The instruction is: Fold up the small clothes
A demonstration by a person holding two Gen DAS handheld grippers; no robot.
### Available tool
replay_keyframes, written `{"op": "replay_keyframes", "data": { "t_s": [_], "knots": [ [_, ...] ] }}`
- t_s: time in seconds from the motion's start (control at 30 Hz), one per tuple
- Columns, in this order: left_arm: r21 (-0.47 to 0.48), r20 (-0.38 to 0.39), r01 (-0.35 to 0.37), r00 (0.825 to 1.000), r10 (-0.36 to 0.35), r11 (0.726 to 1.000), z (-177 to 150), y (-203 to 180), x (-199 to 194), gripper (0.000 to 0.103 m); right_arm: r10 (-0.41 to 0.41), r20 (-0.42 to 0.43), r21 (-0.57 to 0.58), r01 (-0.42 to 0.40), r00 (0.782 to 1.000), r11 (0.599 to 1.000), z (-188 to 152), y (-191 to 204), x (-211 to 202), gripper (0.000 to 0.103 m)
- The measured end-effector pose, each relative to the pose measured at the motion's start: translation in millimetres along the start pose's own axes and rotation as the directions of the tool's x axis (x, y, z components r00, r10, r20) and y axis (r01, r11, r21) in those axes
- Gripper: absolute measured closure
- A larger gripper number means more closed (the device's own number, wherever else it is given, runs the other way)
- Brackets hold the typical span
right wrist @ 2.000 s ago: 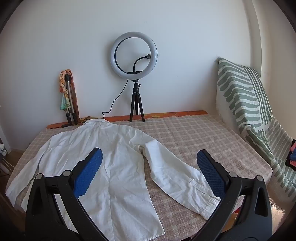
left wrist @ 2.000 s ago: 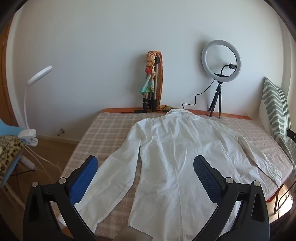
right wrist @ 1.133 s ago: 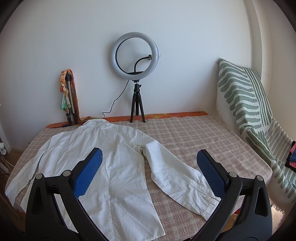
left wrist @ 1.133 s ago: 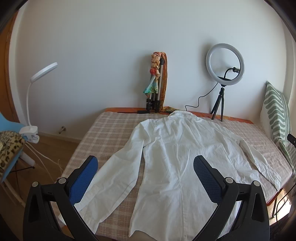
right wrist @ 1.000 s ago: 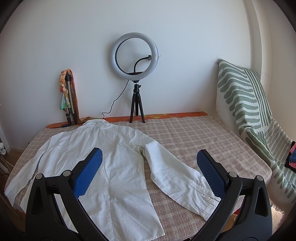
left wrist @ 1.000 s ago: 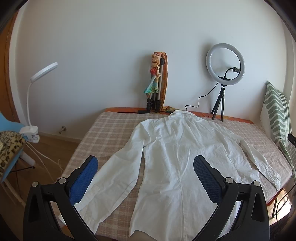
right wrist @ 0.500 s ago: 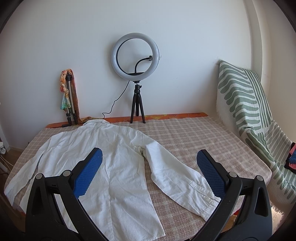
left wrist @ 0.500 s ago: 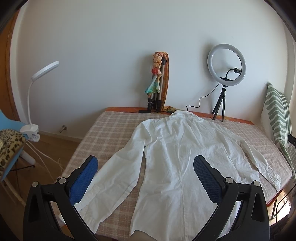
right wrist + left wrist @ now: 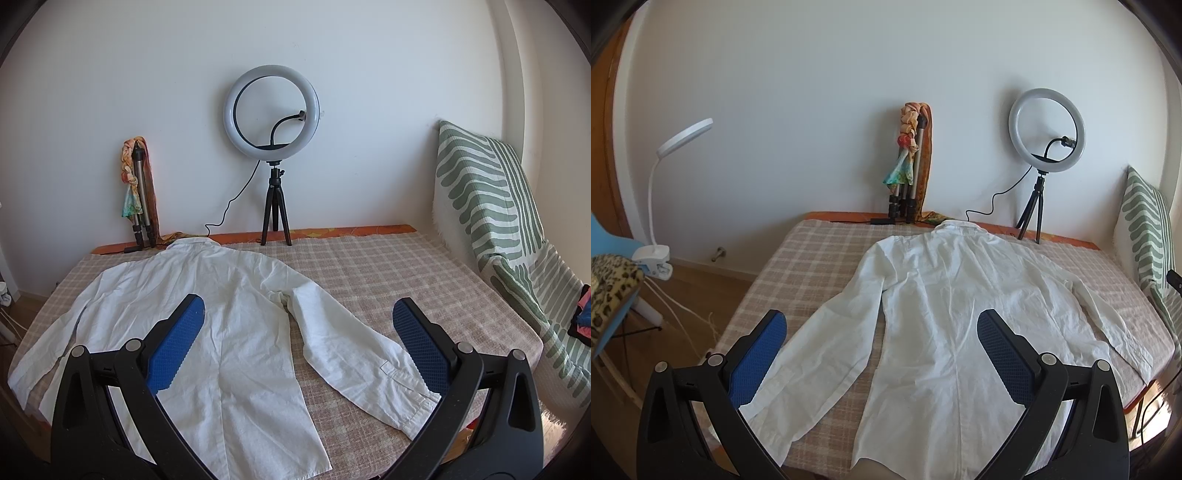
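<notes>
A white long-sleeved shirt [image 9: 945, 314] [image 9: 207, 310] lies flat and back-up on the checked bed cover [image 9: 820, 251] [image 9: 388, 269], collar toward the wall, both sleeves spread out to the sides. My left gripper [image 9: 882, 325] hovers open above the shirt's hem and its left sleeve [image 9: 820, 354]. Over the right sleeve [image 9: 354, 347], the right gripper [image 9: 297, 312] is open too and holds nothing. Neither gripper touches the cloth.
A ring light on a small tripod [image 9: 273, 110] [image 9: 1047, 136] and a folded tripod with a colourful scarf [image 9: 910, 162] [image 9: 136, 184] stand at the wall. A green striped throw [image 9: 491, 206] covers the right side. A white clip lamp [image 9: 665, 184] and blue chair [image 9: 609, 280] stand left of the bed.
The left gripper has drawn back and risen a little, so more of the shirt's hem shows. The right gripper has hardly moved. Both stay open.
</notes>
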State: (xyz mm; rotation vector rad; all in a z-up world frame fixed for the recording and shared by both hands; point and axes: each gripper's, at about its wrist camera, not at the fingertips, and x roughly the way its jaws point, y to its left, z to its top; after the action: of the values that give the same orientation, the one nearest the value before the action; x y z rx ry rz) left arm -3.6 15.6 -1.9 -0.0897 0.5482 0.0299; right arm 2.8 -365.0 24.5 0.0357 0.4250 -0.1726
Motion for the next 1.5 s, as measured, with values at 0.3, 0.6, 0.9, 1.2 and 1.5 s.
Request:
{"op": "replay_keyframes", "data": {
  "t_s": [0.3, 0.6, 0.9, 1.2, 1.5],
  "knots": [
    [-0.010, -0.010, -0.002, 1.000, 0.002, 1.000, -1.2, 4.7, 3.0, 0.000, -0.002, 0.000, 0.000, 0.002, 1.000, 1.000, 0.3, 0.3, 0.2, 0.000],
    [-0.025, -0.009, -0.013, 1.000, 0.013, 1.000, -0.1, 11.2, 3.3, 0.000, 0.002, 0.004, -0.010, -0.002, 1.000, 1.000, 0.2, 3.9, 1.7, 0.000],
    [-0.041, -0.018, 0.014, 1.000, -0.015, 0.999, -2.9, 26.6, 9.8, 0.000, 0.015, 0.017, -0.029, -0.014, 1.000, 0.999, 1.2, 20.0, 6.8, 0.000],
    [-0.049, -0.061, 0.022, 0.998, -0.025, 0.999, -7.3, 55.1, 19.3, 0.001, 0.043, 0.027, -0.081, -0.041, 0.999, 0.996, 4.0, 50.4, 11.6, 0.000],
    [-0.106, -0.170, 0.002, 0.985, -0.020, 0.994, -22.4, 110.5, 40.3, 0.010, 0.118, -0.025, -0.121, -0.120, 0.993, 0.985, 2.5, 90.2, 30.4, 0.000]
  ]
}}
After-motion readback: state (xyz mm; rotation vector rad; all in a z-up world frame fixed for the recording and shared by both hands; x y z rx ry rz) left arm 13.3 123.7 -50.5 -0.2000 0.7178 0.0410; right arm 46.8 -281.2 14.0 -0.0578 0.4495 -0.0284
